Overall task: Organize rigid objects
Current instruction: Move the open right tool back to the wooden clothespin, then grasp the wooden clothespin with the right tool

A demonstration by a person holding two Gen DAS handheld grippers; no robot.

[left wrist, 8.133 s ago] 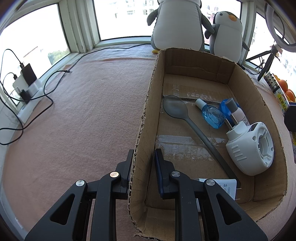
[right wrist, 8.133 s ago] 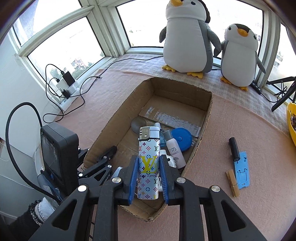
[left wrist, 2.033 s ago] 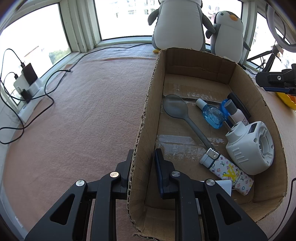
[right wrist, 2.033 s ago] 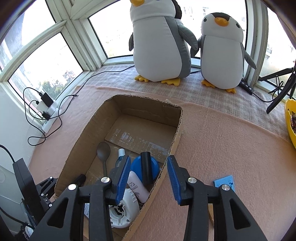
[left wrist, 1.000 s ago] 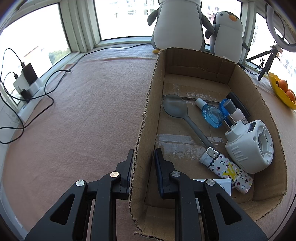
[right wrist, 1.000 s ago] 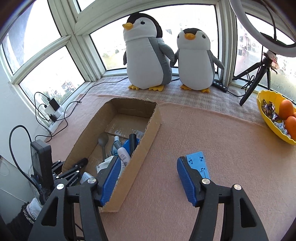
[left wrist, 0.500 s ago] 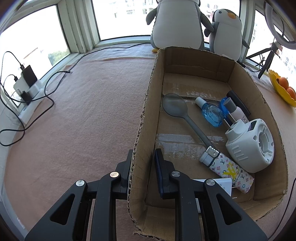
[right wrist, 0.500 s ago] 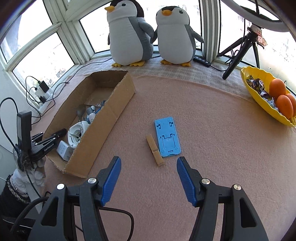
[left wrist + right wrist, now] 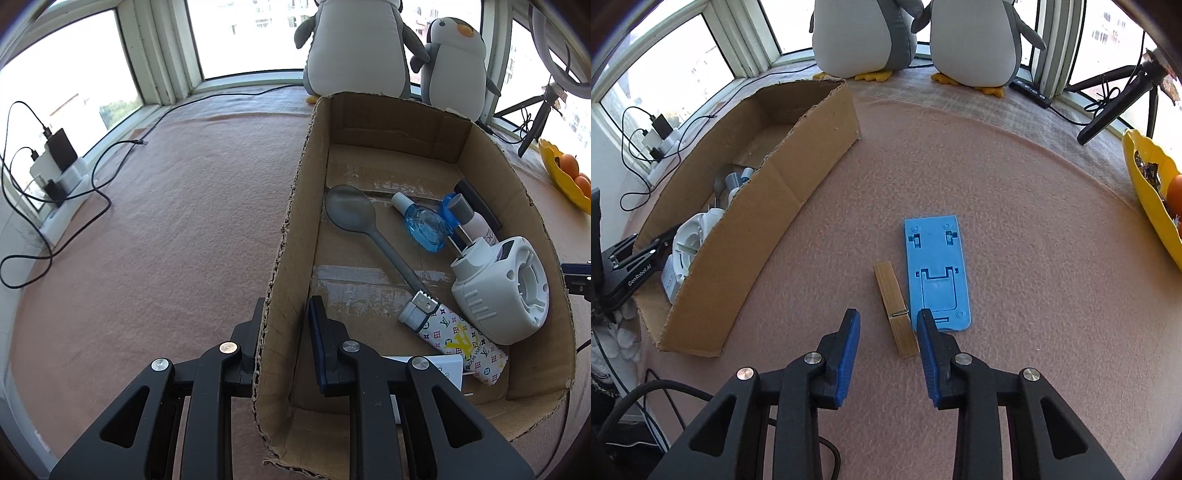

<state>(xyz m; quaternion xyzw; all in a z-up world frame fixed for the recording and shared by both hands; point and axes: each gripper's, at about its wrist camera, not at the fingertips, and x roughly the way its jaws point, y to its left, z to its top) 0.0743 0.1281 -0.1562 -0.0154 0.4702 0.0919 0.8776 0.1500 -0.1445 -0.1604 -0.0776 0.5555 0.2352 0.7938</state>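
My left gripper (image 9: 286, 325) is shut on the left wall of the cardboard box (image 9: 284, 258), one finger outside and one inside. In the box lie a grey spoon (image 9: 369, 229), a blue bottle (image 9: 424, 225), a white round device (image 9: 506, 284), a patterned lighter (image 9: 458, 332) and a black cylinder (image 9: 476, 203). On the pink cloth to the box's right, a wooden clothespin (image 9: 894, 306) lies beside a flat blue stand (image 9: 936, 269). My right gripper (image 9: 887, 317) hovers low over the clothespin with its jaws closing. The clothespin's near end sits between them by the right finger (image 9: 927, 339), and the left finger stands clear of it.
Two plush penguins (image 9: 864, 33) stand at the window behind the box. A yellow fruit bowl (image 9: 1152, 192) sits at the right edge and a black tripod (image 9: 1115, 99) behind it. A power strip with cables (image 9: 59, 181) lies at the far left.
The right gripper has dropped toward the clothespin and blue stand, and its jaws have narrowed around the clothespin's near end. The left gripper and the box have not moved.
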